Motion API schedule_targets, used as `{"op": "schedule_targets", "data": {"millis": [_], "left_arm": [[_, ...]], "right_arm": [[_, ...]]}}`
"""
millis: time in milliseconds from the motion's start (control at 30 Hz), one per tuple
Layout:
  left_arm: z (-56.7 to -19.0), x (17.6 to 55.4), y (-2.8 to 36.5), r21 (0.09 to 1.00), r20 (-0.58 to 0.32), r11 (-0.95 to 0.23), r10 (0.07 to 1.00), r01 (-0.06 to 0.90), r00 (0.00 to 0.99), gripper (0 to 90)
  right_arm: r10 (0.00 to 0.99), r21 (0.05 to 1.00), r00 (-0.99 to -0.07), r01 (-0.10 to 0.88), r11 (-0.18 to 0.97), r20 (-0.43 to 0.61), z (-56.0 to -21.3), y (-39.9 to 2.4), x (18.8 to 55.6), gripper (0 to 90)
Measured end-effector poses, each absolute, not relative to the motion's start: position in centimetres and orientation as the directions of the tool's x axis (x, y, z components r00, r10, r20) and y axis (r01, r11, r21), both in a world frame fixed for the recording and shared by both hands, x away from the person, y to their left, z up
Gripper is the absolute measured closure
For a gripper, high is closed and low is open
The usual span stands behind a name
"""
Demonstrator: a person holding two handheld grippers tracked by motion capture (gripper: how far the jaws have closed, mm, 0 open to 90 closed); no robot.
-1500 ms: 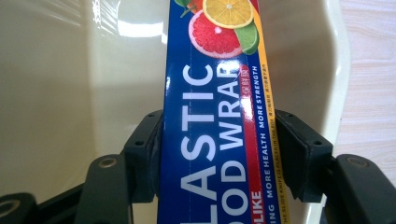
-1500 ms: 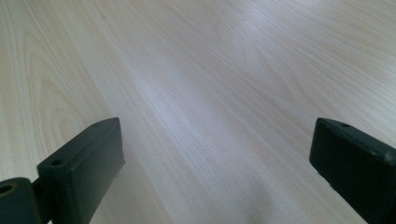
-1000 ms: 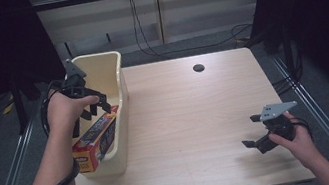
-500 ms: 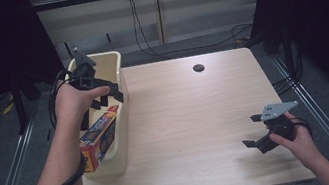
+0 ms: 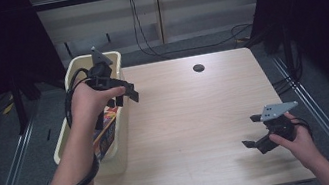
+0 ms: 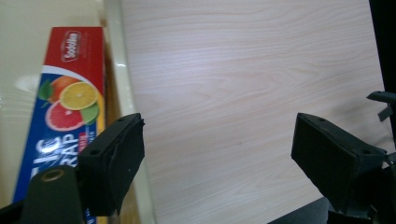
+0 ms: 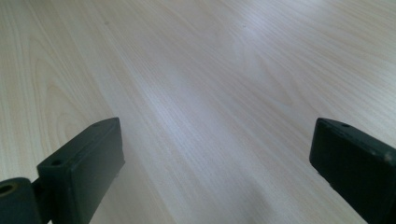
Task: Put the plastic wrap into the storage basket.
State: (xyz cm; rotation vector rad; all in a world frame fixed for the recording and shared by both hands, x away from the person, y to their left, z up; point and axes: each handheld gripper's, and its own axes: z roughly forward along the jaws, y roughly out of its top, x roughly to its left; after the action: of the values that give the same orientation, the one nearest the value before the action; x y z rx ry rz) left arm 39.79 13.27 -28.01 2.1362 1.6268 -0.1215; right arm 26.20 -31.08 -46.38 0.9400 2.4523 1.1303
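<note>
Beside the left gripper (image 5: 124, 93), whose jaws have just been opening and stand apart with nothing between them, a cling-wrap box (image 6: 65, 100) lies inside the cream bin (image 5: 79, 72) at the table's (image 5: 192, 118) edge. Pale bare wood spreads beneath the right gripper (image 5: 253, 132), its jaws released. Cables (image 5: 142, 30) trail over grey floor (image 5: 2, 165) beyond.

From my station, the cling-wrap box (image 5: 108, 135) is partly hidden by my left forearm (image 5: 70, 164) and the bin (image 5: 69, 78) wall; its lettering is cut off in the left gripper view.
</note>
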Motion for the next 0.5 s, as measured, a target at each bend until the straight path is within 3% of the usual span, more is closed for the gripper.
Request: {"op": "schedule_targets", "data": {"millis": [500], "left_arm": [[-29.5, 39.2, 10.3, 0.317, -0.342, -0.266, 0.863, 0.910, 0.372, 16.7]], "right_arm": [[0.661, 0.757, -0.750, 0.440, 0.484, 0.014, -46.3, -31.0, 26.2, 2.7]]}}
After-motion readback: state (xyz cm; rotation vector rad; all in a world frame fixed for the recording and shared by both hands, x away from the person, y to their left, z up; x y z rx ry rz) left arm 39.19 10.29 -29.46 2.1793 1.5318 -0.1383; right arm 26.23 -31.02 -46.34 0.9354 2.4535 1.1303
